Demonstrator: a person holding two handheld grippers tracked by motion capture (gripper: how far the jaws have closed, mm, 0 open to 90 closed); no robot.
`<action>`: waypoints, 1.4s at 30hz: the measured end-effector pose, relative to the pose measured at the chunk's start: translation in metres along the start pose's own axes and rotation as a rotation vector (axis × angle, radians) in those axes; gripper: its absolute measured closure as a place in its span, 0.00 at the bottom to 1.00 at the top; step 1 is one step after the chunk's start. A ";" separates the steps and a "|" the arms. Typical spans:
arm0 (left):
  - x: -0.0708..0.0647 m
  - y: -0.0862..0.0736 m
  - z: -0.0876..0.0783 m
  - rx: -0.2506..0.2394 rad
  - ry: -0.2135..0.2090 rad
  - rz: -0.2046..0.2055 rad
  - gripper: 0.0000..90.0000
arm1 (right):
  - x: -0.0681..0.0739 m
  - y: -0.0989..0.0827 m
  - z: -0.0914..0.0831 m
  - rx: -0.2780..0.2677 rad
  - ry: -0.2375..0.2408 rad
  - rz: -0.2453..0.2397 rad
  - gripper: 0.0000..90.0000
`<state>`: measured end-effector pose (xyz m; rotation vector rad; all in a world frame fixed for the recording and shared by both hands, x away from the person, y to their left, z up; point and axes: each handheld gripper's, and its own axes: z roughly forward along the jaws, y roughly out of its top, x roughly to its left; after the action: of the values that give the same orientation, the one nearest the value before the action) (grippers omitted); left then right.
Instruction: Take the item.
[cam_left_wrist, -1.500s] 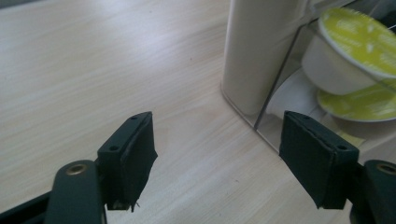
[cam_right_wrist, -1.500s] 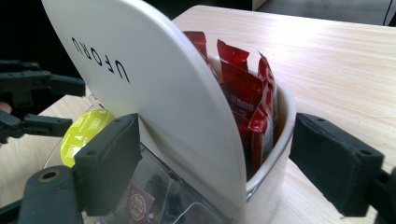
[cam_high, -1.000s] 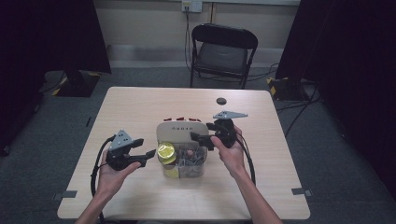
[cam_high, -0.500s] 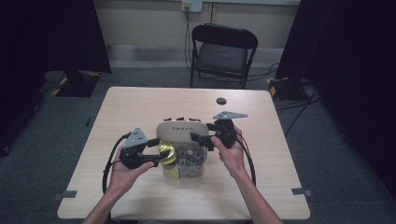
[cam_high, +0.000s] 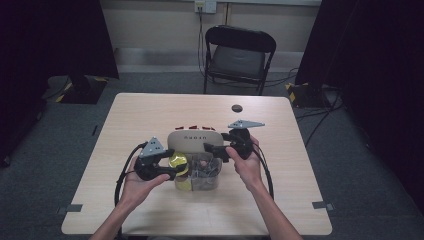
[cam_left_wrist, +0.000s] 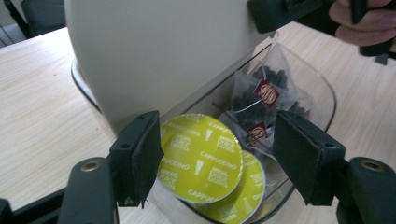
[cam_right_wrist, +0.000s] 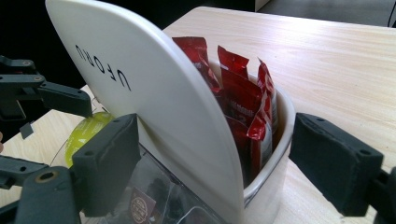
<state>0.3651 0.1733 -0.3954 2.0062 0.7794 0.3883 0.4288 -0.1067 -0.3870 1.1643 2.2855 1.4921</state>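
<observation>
On the table stands a white holder with a clear bin stuck to its front; the bin sits near 6 o'clock from the table's middle, close to the person; in the bin lie yellow coffee pods on the side toward 9 o'clock and little tea bags on the side toward 3 o'clock; behind the white wall, red packets stand up in their own slot; the left gripper comes in from 9 o'clock and its jaws sit spread on both sides of the top pod; they have just been opening and the pads are not pressing on the pod, so nothing is pinched; the right gripper comes in from 3 o'clock, and its jaws stand apart with the white wall and the red packets between them; I cannot tell if the pads touch the holder; I think the job now is to get a pod out of the bin; what could go wrong: the pod is round and smooth, so it could slip out if the jaws close on its edge; one pad is close to the white wall and could bump it and push the holder away; if the right gripper does not steady the holder, the whole thing could slide or tip toward 12 o'clock; the far pad is by the tea bags and could snag a string.
</observation>
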 end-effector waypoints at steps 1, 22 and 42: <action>0.000 0.000 0.000 -0.001 -0.002 -0.004 0.35 | 0.000 0.000 0.000 0.000 0.002 0.001 0.18; -0.007 0.000 0.015 0.051 -0.004 0.040 0.35 | -0.002 -0.001 0.000 0.004 0.011 0.003 0.18; -0.009 -0.004 0.029 0.085 -0.015 0.031 0.44 | -0.003 -0.004 0.000 0.002 0.009 0.005 0.19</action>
<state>0.3724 0.1505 -0.4141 2.0998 0.7673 0.3629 0.4285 -0.1094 -0.3905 1.1662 2.2921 1.5007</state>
